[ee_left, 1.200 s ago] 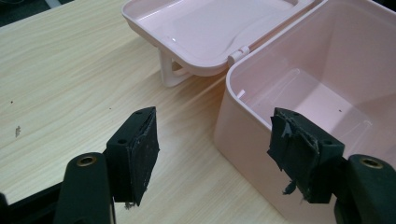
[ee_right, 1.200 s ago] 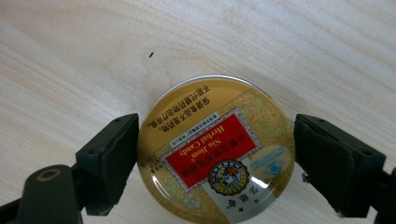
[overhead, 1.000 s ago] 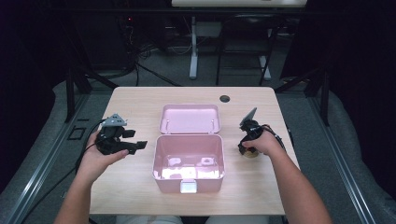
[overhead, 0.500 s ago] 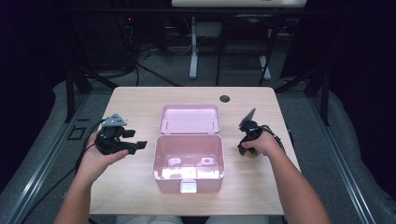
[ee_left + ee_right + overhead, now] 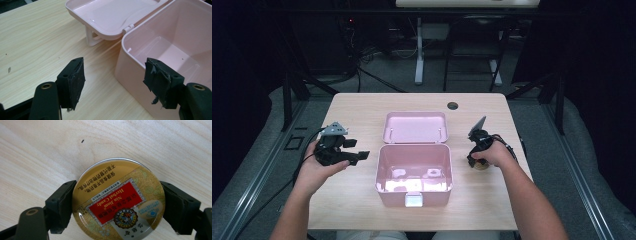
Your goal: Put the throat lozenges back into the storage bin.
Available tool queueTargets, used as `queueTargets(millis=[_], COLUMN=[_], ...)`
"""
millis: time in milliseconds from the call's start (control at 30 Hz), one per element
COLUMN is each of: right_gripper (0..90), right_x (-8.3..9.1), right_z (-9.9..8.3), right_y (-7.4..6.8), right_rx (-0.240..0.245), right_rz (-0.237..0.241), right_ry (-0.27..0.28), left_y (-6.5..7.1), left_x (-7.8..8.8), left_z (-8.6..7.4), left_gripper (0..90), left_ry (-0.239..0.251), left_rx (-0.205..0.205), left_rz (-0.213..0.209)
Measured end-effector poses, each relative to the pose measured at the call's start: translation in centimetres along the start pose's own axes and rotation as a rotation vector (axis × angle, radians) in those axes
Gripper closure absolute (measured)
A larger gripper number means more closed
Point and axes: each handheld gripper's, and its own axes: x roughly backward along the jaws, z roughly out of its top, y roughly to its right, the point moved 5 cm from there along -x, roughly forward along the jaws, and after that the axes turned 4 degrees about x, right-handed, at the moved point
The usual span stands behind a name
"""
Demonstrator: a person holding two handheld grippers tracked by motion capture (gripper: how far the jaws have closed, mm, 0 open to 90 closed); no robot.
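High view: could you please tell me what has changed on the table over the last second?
Nothing has visibly changed. The left claw is still open beside the open pink box, and the right claw stays closed around the round candy tin on the table to the box's right.

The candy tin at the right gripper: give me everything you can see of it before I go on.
The candy tin is a round, flat metal tin with a silver rim and a glossy gold lid carrying a red label that reads "Nin Jiom Herbal Candy", plus Chinese print and a round emblem. It lies flat, lid up, on the wooden table, right of the open pink box. The right gripper has a black jaw pad against each side of it. Whether it is lifted off the wood, I cannot tell.
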Motion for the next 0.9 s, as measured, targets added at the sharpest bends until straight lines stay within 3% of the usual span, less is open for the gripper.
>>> queueTargets(millis=[333,900], right_gripper=[19.7,19.8], right_x=[1.1,5.3], right_z=[-0.4,0.0], right_y=[0.1,-1.3], right_rx=[0.036,0.099], right_rz=[-0.017,-0.029], right_ry=[-0.01,0.002], left_y=[0.0,-0.2], left_x=[-0.1,0.0], left_z=[0.0,-0.1], left_gripper=[32.2,32.2], left_ry=[0.002,0.003], left_rx=[0.001,0.006], left_rz=[0.0,0.001])
